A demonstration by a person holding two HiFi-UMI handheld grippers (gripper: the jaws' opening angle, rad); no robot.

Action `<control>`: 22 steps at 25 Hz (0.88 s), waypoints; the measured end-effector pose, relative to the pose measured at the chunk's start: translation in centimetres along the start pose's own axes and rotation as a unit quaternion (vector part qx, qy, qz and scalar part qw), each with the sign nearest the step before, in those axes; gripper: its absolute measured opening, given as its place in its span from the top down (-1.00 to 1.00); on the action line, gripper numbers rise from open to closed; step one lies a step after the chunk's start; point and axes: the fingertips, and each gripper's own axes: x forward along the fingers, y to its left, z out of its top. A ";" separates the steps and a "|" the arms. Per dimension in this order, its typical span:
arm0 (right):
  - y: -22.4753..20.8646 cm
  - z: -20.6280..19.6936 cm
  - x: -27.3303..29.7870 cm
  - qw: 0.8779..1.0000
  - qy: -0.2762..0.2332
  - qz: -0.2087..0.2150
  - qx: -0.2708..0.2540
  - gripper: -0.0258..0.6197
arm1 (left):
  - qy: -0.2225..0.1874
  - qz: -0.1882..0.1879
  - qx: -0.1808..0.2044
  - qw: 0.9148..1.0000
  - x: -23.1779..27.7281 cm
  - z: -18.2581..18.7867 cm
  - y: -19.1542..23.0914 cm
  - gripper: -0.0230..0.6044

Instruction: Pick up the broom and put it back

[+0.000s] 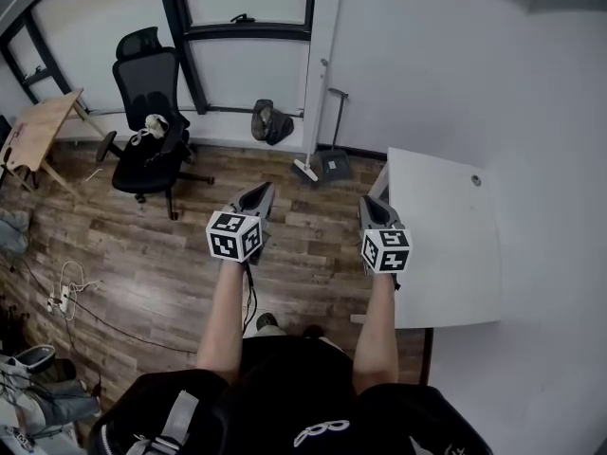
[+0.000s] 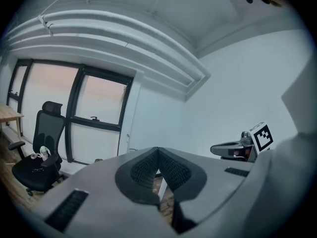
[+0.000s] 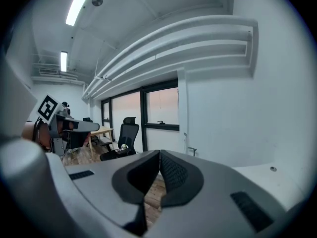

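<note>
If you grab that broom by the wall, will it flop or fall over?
The broom probably stays stiff: its handle looks like a straight thin pole. It may tip sideways easily, since it only leans against the wall. It is likely light for its length, being so slim.

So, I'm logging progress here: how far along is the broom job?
Done: nothing certain. The broom leans at the wall beside the dustpan, across the floor from the person. In hand: nothing. The left gripper and right gripper are both shut and empty. Left: either the whole pick-up and return, or nothing if that is already its place. I cannot tell which.
</note>
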 end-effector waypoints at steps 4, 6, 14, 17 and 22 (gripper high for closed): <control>1.8 0.6 1.0 1.000 0.003 -0.002 0.000 0.84 | 0.002 -0.006 0.001 1.000 -0.6 0.8 2.1 0.87; 2.5 1.0 1.6 1.000 0.004 -0.004 -0.002 0.84 | 0.003 -0.009 0.004 1.000 -0.8 1.3 3.1 0.87; 5.2 3.1 3.1 1.000 -0.002 -0.013 -0.010 0.84 | 0.010 -0.019 0.005 1.000 -2.2 1.9 6.4 0.87; 6.3 3.4 3.5 1.000 -0.004 -0.014 -0.012 0.84 | 0.012 -0.021 0.006 1.000 -3.0 1.7 7.4 0.87; 8.4 3.5 4.3 1.000 -0.001 -0.010 -0.020 0.84 | 0.019 -0.016 0.012 1.000 -3.9 1.5 9.0 0.87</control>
